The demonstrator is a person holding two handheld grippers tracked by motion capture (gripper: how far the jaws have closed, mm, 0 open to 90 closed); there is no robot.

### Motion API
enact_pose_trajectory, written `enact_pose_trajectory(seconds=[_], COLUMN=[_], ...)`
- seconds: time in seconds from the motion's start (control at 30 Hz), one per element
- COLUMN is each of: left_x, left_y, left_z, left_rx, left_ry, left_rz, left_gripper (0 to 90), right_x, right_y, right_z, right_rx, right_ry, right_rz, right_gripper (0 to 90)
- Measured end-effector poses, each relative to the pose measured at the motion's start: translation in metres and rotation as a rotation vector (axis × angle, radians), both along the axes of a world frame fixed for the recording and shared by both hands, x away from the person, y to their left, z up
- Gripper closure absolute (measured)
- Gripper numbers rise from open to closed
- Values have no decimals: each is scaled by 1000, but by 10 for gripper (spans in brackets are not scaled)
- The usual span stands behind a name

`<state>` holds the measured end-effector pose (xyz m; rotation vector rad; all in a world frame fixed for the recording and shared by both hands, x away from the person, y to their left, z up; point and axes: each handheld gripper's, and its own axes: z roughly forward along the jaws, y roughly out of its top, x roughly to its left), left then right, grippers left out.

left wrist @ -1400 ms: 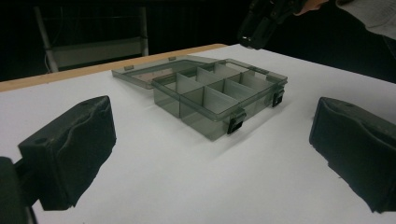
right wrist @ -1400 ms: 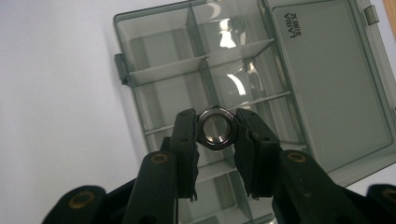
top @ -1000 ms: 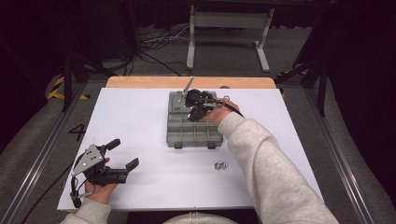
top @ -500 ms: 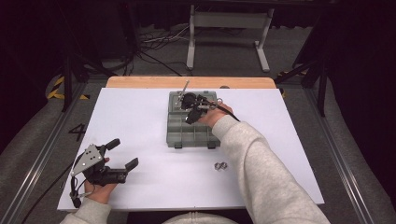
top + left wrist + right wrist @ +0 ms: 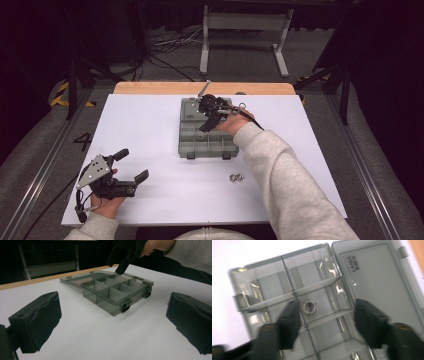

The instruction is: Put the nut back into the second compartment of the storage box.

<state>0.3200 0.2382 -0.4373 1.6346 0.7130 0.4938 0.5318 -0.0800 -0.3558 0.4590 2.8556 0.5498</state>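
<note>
A clear grey compartment box (image 5: pixel 207 137) lies open mid-table, its lid (image 5: pixel 192 107) folded back toward the far edge. My right gripper (image 5: pixel 207 122) hovers over the box's far compartments, jaws open and empty. In the right gripper view a small metal nut (image 5: pixel 309 307) lies in a middle compartment of the box (image 5: pixel 294 285), between the open fingers (image 5: pixel 289 320). My left gripper (image 5: pixel 131 165) rests open near the table's front left, aimed at the box (image 5: pixel 117 293), with nothing between its pads (image 5: pixel 42 317).
A small cluster of metal nuts (image 5: pixel 236 177) lies on the white tabletop (image 5: pixel 150 125) in front of the box, beside the right sleeve (image 5: pixel 285 185). A metal stand (image 5: pixel 245 30) and cables sit on the floor beyond the table's wooden far edge (image 5: pixel 160 88).
The right gripper has shifted slightly left over the box's far compartments. The left gripper has stayed where it was.
</note>
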Motion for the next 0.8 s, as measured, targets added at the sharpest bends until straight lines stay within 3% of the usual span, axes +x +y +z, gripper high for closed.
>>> enact_pose_trajectory(seconds=[0.03,0.1,0.17,0.2,0.3,0.43,0.63,0.8], left_x=[0,0,0,0,0,0,0,0], left_y=[0,0,-1,-1,-1,-2,-3,-3], left_z=[0,0,0,0,0,0,0,0], left_rx=[0,-1,2,2,5,9,8,10], left_ry=[0,-1,-2,0,2,1,-3,-1], left_rz=[0,1,0,0,-2,1,3,3], left_gripper=[6,6,5,5,4,4,4,4], right_x=[0,-10,-14,-27,-39,-68,-97,-112], right_y=[0,-9,-12,-18,-24,-39,-57,-68], right_z=[0,13,16,23,28,34,28,19], right_rx=[0,25,29,35,44,44,30,19], right_ry=[0,5,10,-30,-42,-63,-67,-54], right_rz=[0,-22,-24,-22,-5,19,29,30], right_gripper=[316,145,119,77,77,77,86,94])
